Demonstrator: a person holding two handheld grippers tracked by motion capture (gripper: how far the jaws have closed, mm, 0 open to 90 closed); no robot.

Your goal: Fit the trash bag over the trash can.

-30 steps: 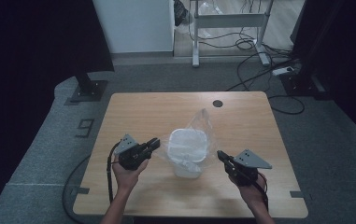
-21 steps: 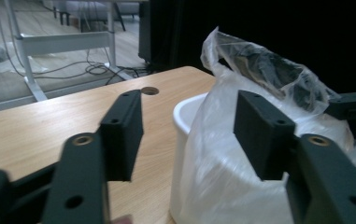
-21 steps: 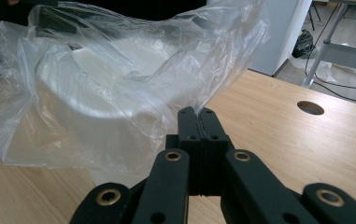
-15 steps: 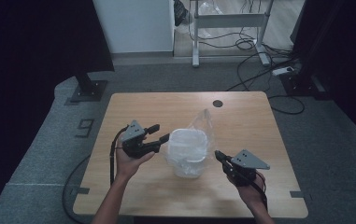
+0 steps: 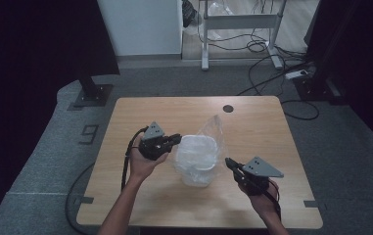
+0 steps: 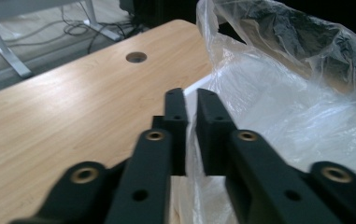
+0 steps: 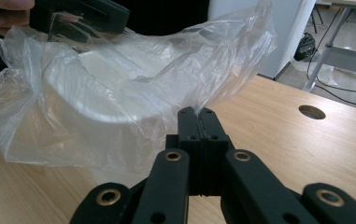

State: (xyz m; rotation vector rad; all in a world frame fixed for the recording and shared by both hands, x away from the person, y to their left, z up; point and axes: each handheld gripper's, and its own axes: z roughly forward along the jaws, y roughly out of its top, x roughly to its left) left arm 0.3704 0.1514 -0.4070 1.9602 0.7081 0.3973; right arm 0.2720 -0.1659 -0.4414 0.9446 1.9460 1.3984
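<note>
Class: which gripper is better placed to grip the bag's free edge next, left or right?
Left. Its jaws stand slightly apart right at the bag's edge, near the tub. The right gripper is already shut on the bag.

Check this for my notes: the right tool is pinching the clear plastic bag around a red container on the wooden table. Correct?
Not quite: the container inside the plastic bag is white, not red, as the high view shows. The rest holds: the right tool is shut on the bag's film, on the wooden table.

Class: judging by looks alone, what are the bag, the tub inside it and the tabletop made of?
Bag: thin clear plastic film; crinkled, see-through, glossy.
Tub: probably white, matt plastic; pale and smooth through the film.
Tabletop: wood or wood-look laminate; light grain, satin sheen.
</note>
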